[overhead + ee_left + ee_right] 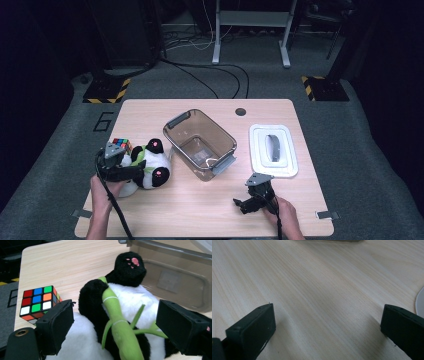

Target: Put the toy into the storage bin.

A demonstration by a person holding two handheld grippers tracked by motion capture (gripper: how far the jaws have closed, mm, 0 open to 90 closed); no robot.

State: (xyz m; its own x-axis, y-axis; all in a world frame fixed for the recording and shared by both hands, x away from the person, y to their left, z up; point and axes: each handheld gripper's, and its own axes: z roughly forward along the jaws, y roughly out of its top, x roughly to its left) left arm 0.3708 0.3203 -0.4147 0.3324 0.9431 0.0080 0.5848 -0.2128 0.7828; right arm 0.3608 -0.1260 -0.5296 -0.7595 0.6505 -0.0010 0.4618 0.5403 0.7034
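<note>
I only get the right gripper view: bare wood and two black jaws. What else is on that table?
Observer: A clear bin stands open mid-table, with its white lid lying flat to its right.
Operator: And the other gripper, what is it doing?
Observer: The left gripper is at a plush panda, jaws spread either side of its body.
Operator: Has it squeezed the toy?
Observer: Its own view shows the jaws wide apart around the panda's white belly and green bamboo stalk, not clamped.
Operator: Anything beside the panda?
Observer: A colour cube sits just behind it, on the far left.
</note>
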